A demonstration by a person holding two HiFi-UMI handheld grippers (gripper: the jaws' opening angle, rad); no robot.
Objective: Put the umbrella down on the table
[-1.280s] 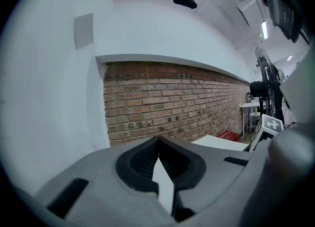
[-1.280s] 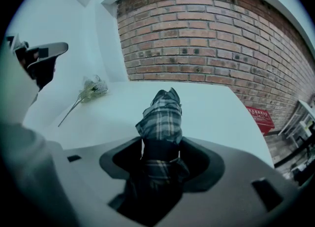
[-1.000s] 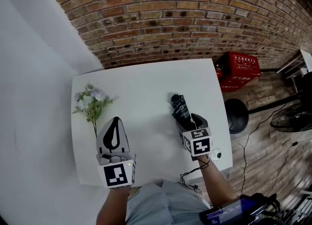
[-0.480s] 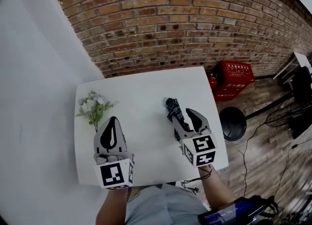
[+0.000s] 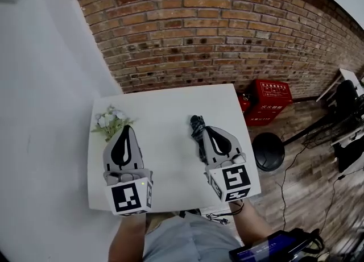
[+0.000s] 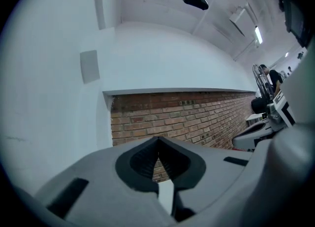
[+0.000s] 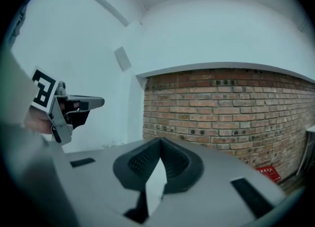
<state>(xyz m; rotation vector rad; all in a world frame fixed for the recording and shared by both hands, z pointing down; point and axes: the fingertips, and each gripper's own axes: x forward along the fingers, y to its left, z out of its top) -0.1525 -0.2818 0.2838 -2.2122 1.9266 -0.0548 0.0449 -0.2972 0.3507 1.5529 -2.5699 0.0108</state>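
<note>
The folded black umbrella (image 5: 197,125) is lying flat on the white table (image 5: 165,110), in the table's right half and pointing roughly from its near edge toward its far edge. The umbrella's near end is passing out of sight under the right gripper (image 5: 206,129). That gripper is hanging over the table's right half with nothing in it. In the right gripper view its jaws (image 7: 160,142) are pressing tip to tip, aiming at the brick wall (image 5: 227,33) that is running along behind the table's far edge. The left gripper (image 5: 124,129) is hovering over the table's left half. Its jaws are likewise meeting at the tips around nothing (image 6: 157,140), and it is facing the same wall. A small bunch of pale flowers (image 5: 110,121) is lying near the table's left edge, just beyond the left gripper. On the floor off the table's right side, a red crate (image 5: 272,99) is sitting by the far corner, and a round black base (image 5: 268,152) is standing nearer.
</note>
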